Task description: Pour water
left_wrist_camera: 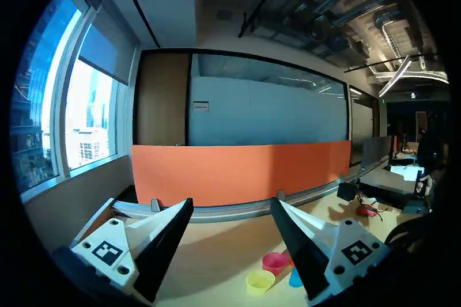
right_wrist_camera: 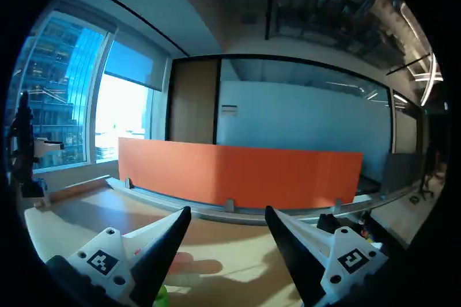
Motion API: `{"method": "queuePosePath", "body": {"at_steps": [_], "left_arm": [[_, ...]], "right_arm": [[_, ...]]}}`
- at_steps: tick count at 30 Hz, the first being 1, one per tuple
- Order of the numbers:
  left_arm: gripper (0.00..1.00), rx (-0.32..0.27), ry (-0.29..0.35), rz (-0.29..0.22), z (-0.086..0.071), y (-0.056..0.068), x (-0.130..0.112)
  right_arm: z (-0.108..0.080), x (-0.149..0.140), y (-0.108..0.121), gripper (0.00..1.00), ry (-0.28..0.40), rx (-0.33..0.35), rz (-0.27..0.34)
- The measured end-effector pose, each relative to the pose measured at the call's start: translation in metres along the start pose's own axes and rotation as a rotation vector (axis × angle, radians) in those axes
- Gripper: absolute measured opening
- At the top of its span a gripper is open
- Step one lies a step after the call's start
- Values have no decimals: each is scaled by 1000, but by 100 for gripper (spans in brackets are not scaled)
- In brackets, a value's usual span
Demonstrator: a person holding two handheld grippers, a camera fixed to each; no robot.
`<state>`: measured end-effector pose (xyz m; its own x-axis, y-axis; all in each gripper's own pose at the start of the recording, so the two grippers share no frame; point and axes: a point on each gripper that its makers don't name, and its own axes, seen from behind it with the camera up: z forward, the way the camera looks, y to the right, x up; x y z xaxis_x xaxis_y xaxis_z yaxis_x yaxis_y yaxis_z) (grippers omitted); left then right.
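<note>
In the left gripper view my left gripper stands open above the wooden desk, with nothing between its fingers. Low on the desk sit a pink cup, a yellow cup and a blue cup, the blue one partly hidden behind the right finger. In the right gripper view my right gripper is open and empty over the same desk. A pinkish object and a green object peek out beside its left finger, too hidden to identify.
An orange divider panel runs along the desk's far edge, with glass walls behind. Windows lie to the left. Black devices and a red item sit at the right. A black stand rises at the far left.
</note>
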<state>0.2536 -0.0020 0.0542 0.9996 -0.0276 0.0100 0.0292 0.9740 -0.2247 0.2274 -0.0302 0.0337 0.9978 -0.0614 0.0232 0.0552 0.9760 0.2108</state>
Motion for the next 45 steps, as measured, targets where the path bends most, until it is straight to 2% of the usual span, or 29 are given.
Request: {"method": "queuePosePath", "body": {"at_steps": [9,15,20,26,29,45], "left_arm": [[99,-111,1,-7,6,19,1],[99,-197,4,-3,7,38,1],[100,-290,-6,16,4,59,-3],[100,-358,-6,19,2,74,-2],[100,-373,-6,25,3,76,-5],[100,-462,-96,73,9,95,-44]], "right_arm": [[-1,9,-27,99,22,137,-8],[-7,18,-54,99,36,256,-7],[-16,27,-74,99,40,361,17],[-15,27,-82,99,42,403,-2],[-14,24,-86,99,36,419,-19],[-14,4,-105,99,-29,506,-66]]}}
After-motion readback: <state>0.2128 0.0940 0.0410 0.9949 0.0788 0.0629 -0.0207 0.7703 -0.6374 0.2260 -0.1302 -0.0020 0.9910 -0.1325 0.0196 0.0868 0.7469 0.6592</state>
